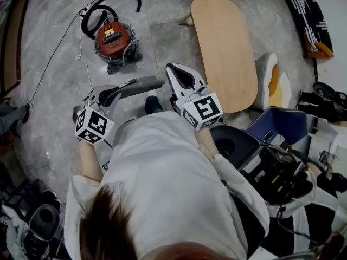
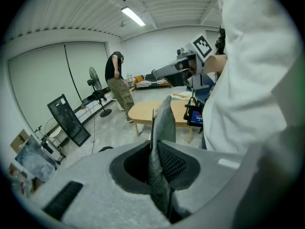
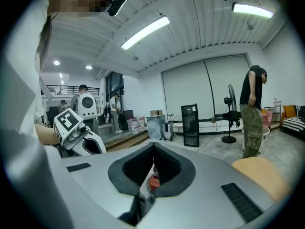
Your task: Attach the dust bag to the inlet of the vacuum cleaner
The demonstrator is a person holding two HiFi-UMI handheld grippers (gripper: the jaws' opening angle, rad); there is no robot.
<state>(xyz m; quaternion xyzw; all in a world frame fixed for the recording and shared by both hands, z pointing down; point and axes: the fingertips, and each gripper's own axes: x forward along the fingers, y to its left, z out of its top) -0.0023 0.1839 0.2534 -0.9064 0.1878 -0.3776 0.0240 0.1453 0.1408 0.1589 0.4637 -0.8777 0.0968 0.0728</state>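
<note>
Dust bag (image 2: 161, 128) is sitting pinched between the left gripper (image 1: 122, 89) jaws, which are standing barely apart, only the grey fabric's thickness. Its loose end is sticking out past the tips, toward the right gripper (image 1: 174, 69). Right gripper jaws are pressing fully together, gripping nothing. Both are hovering in front of the person's torso. Vacuum cleaner (image 1: 114, 40) is resting on the floor, well apart from the bag, black hose (image 1: 103, 12) curling behind it. Wooden table (image 1: 225, 47) is standing to its right.
</note>
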